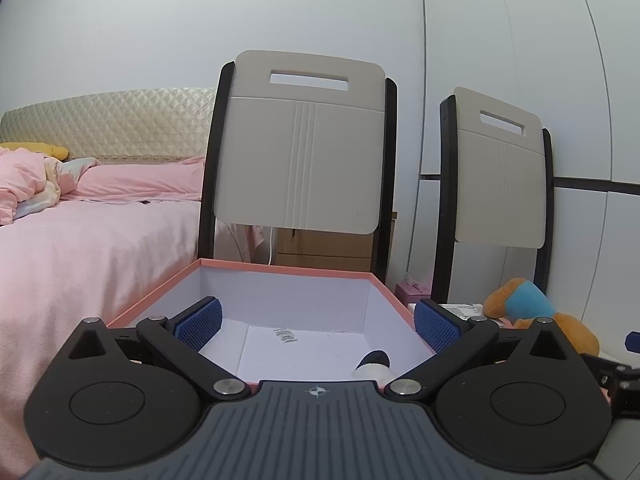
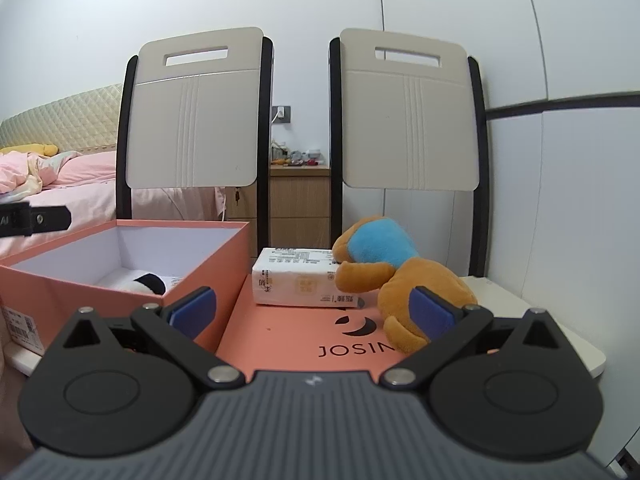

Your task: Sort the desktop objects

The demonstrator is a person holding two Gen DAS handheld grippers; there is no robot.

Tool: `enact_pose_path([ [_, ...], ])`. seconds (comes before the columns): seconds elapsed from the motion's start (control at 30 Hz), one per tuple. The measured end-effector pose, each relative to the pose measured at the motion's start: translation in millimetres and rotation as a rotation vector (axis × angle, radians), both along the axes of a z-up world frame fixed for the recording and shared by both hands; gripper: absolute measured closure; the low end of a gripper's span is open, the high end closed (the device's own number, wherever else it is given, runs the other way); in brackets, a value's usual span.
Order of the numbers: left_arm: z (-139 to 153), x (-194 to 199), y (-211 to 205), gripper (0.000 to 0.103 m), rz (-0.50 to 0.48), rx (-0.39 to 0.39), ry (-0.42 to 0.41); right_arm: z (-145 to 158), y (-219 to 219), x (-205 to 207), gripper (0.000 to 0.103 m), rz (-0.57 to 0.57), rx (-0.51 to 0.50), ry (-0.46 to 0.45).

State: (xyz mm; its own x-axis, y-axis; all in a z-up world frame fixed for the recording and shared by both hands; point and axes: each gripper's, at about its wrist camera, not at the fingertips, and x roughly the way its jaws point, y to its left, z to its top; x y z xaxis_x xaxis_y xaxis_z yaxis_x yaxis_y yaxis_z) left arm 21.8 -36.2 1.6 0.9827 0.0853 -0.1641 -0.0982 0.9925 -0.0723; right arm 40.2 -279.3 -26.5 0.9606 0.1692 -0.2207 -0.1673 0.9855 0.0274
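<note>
An open pink box (image 1: 280, 268) with a white inside holds a black-and-white plush (image 1: 374, 362) in its near right corner; the box (image 2: 216, 256) and plush (image 2: 146, 283) also show in the right wrist view. My left gripper (image 1: 316, 324) is open and empty, over the box's near edge. My right gripper (image 2: 312, 312) is open and empty, above the pink lid (image 2: 288, 340). On the lid lie a white tissue pack (image 2: 300, 282) and an orange-and-blue plush toy (image 2: 400, 276), which also shows in the left wrist view (image 1: 532, 312).
Two chairs with beige backs (image 2: 196, 116) (image 2: 408, 120) stand behind the white table (image 2: 560, 332). A bed with pink bedding (image 1: 80, 248) is at the left. A wooden nightstand (image 2: 300, 204) stands between the chairs.
</note>
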Motion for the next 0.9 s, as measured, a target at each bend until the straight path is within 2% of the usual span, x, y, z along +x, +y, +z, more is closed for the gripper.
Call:
enact_pose_path([
  [0.23, 1.0, 0.4, 0.1, 0.000, 0.000, 0.000, -0.005, 25.6, -17.1, 24.6, 0.000, 0.007, -0.017, 0.020],
  [0.47, 0.5, -0.8, -3.7, 0.000, -0.008, 0.022, -0.012, 40.0, -38.0, 90.6, 0.000, 0.011, 0.032, 0.085],
  [0.6, -0.4, -0.7, -5.3, 0.000, -0.016, 0.034, -0.012, 35.5, -47.1, 115.3, 0.000, -0.020, 0.011, 0.097],
  [0.77, -4.9, 3.2, -5.2, 0.000, -0.020, 0.040, 0.014, 18.4, -65.6, 117.9, 0.000, -0.033, 0.081, 0.107],
  [0.9, -6.9, 5.1, -2.6, 0.000, -0.017, 0.034, 0.033, 12.1, -69.6, 123.4, 0.000, -0.040, 0.085, 0.113],
])
